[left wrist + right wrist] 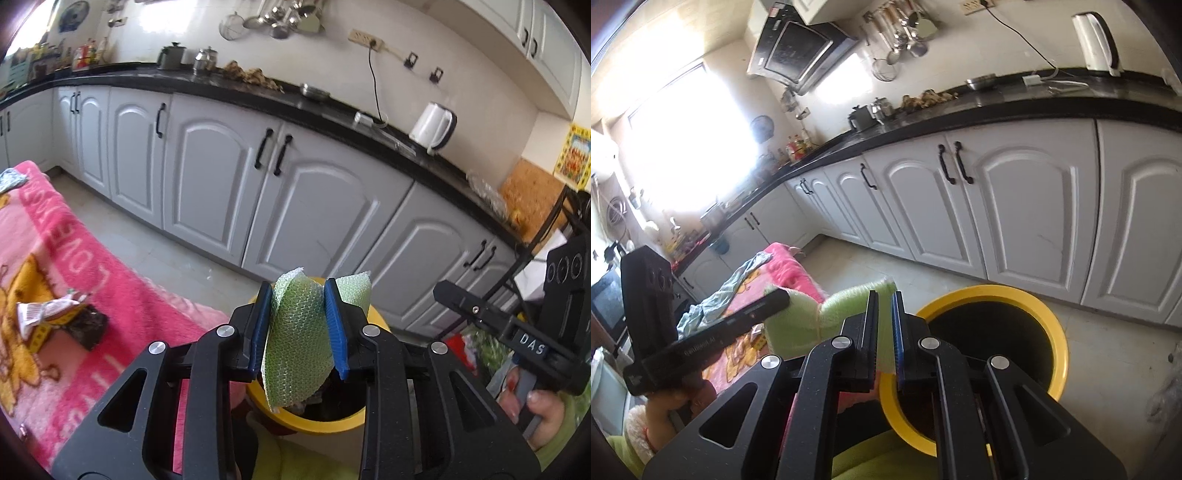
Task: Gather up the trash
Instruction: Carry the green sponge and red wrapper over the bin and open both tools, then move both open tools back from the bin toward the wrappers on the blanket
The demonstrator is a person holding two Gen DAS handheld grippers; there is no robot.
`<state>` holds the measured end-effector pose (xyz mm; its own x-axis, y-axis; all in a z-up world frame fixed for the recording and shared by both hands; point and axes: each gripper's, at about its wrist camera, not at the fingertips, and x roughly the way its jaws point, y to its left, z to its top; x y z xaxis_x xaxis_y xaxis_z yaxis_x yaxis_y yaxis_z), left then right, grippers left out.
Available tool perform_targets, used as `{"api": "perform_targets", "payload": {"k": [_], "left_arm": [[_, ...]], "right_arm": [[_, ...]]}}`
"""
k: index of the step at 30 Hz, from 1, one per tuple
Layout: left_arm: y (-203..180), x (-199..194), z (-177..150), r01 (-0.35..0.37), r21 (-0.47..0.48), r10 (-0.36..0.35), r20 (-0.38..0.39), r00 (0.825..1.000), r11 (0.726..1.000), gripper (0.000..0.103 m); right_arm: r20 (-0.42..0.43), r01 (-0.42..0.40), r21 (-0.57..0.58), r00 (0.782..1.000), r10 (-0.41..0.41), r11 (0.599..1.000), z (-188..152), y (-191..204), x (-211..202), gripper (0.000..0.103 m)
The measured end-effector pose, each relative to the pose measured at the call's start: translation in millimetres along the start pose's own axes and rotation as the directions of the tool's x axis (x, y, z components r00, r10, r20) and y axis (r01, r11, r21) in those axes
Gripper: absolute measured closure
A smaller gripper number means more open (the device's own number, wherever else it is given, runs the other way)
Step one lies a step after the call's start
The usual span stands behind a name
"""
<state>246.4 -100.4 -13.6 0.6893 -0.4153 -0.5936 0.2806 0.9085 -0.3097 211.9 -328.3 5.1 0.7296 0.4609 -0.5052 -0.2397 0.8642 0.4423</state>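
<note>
Both fisheye pictures are bright with daylight. In the right wrist view, a window [683, 147] at the left is blown out to pure white, washing haze over the wall and the range hood [798, 48]. The black countertop [1034, 107] carries pale reflections. Straight cabinet lines bow strongly, and dark vignette fills the corners. In the left wrist view, light is softer; the white kettle [432, 125] and far right edge look smeared and soft.

A sheet of bubble wrap [295, 339] hangs between the left gripper [299, 325] fingers above the trash bin [1058, 332], which stands on the floor before the kitchen cabinets [306, 206], right of the blanket [66, 236] bearing wrappers [59, 317].
</note>
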Motion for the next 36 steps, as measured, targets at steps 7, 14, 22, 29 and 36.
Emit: {"api": "perform_targets", "payload": {"k": [7, 14, 22, 29, 36], "left_arm": [[-11, 37, -19, -0.003, 0.029, 0.005, -0.083, 0.997, 1.0, 0.078], [-12, 58, -32, -0.004, 0.029, 0.008, -0.128, 0.992, 1.0, 0.065], [2, 54, -36, -0.038, -0.009, 0.036, -0.13, 0.991, 0.999, 0.036], [16, 38, -35, -0.066, -0.039, 0.061, -0.107, 0.992, 0.997, 0.019], [29, 20, -32, -0.086, -0.063, 0.081, -0.08, 0.993, 0.994, 0.011]], "right_arm": [[-0.084, 0.056, 0.046, 0.995, -0.052, 0.997, -13, -28, 18, 0.095], [-0.134, 0.115, 0.097, 0.986, -0.101, 0.989, -24, -52, 31, 0.069], [-0.125, 0.126, 0.1, 0.986, -0.113, 0.987, -24, -51, 31, 0.049], [-0.107, 0.119, 0.06, 0.988, -0.112, 0.991, -23, -38, 29, 0.036], [-0.093, 0.117, 0.025, 0.989, -0.114, 0.993, -22, -26, 27, 0.027]]}}
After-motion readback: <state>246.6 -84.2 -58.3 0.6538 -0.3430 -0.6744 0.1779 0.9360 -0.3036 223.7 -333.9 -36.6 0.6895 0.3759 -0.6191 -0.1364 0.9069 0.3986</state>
